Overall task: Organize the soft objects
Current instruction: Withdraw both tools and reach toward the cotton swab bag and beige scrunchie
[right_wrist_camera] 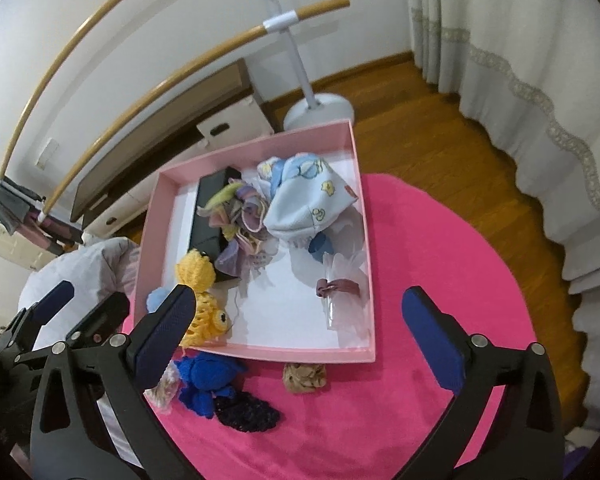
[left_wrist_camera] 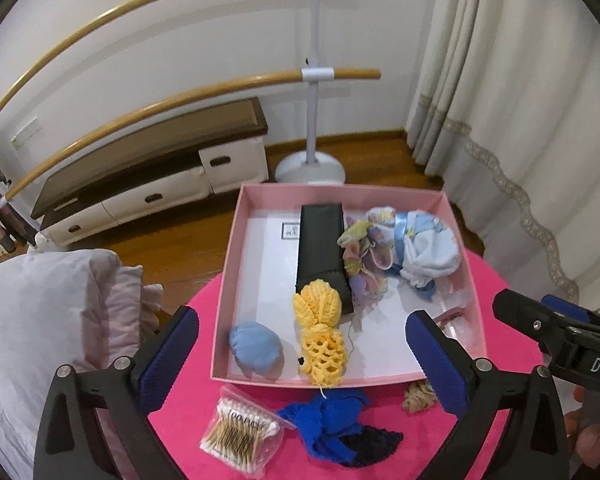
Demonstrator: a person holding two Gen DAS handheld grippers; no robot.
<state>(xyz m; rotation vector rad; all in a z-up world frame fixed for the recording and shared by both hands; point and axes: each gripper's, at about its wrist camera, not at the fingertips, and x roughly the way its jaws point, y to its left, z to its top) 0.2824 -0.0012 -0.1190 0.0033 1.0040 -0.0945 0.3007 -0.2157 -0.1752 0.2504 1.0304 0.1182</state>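
Note:
A pink box point(left_wrist_camera: 460, 216) point(right_wrist_camera: 260, 354) stands on a round table with a bright pink cloth point(right_wrist_camera: 440, 240). Inside it lie a yellow crochet fish point(left_wrist_camera: 322, 340) point(right_wrist_camera: 206, 312), a pale blue pouf point(left_wrist_camera: 256, 346), a black case point(left_wrist_camera: 322, 248) point(right_wrist_camera: 212, 208), pastel scrunchies point(left_wrist_camera: 364, 256) point(right_wrist_camera: 240, 216) and a light blue baby cloth point(left_wrist_camera: 424, 244) point(right_wrist_camera: 312, 200). In front of the box lie a blue crochet piece point(left_wrist_camera: 332, 424) point(right_wrist_camera: 208, 380) and a tan scrunchie point(left_wrist_camera: 420, 396) point(right_wrist_camera: 304, 376). My left gripper point(left_wrist_camera: 300, 354) and right gripper point(right_wrist_camera: 300, 334) both hover open over the box's near edge, holding nothing.
A bag of cotton swabs point(left_wrist_camera: 240, 432) lies at the table's front left. A clear packet with a brown bow point(right_wrist_camera: 336, 292) sits in the box. A pale quilt point(left_wrist_camera: 40, 320) lies left of the table. Behind are a low cabinet point(left_wrist_camera: 152, 176), a barre stand point(left_wrist_camera: 312, 120) and curtains point(left_wrist_camera: 520, 120).

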